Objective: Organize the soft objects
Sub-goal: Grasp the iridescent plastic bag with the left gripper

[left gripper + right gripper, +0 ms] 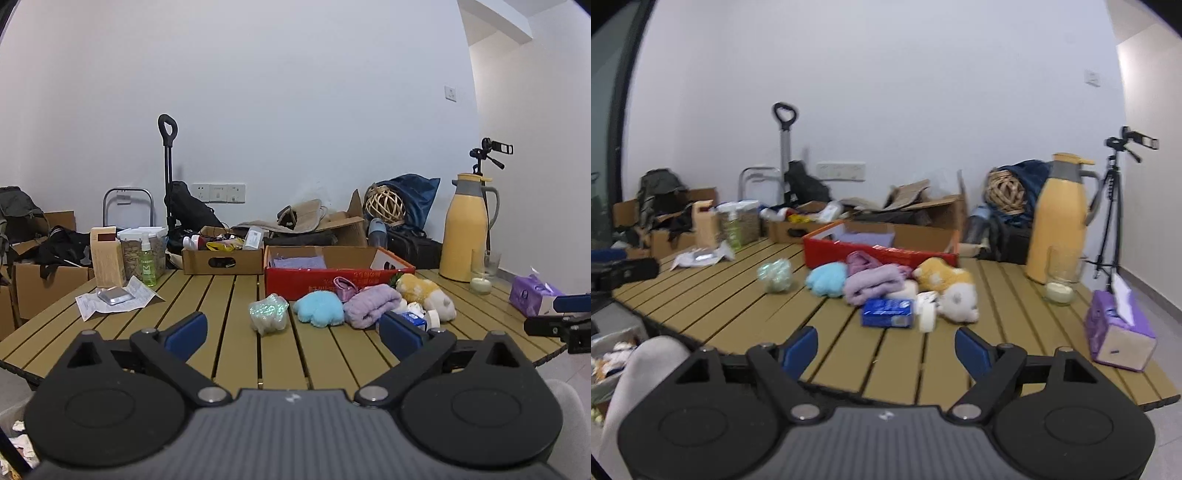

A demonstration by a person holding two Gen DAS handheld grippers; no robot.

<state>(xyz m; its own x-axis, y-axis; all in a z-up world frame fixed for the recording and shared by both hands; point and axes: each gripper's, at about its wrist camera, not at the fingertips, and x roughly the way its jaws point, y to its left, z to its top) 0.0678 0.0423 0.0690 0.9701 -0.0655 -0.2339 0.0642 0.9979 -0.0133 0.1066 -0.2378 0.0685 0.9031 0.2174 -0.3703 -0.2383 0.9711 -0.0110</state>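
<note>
Soft things lie in a heap on the slatted table (221, 332) before a red box (314, 282): a glittery pale plush (268, 312), a blue plush paw (319, 307), a folded lilac towel (373, 304), a yellow and white plush toy (428, 293). They also show in the right wrist view: glittery plush (775, 275), blue paw (827, 279), towel (871, 282), plush toy (945, 288). A purple cloth (298, 263) lies in the red box (849, 254). My left gripper (291, 332) is open and empty, short of the heap. My right gripper (886, 349) is open and empty.
A blue packet (887, 312) and a white tape roll (928, 314) lie beside the heap. A purple tissue box (1119, 332), a candle glass (1060, 288) and a yellow jug (1060, 221) stand at the right. Cardboard boxes (221, 258), jars and papers (114, 301) sit at the left back.
</note>
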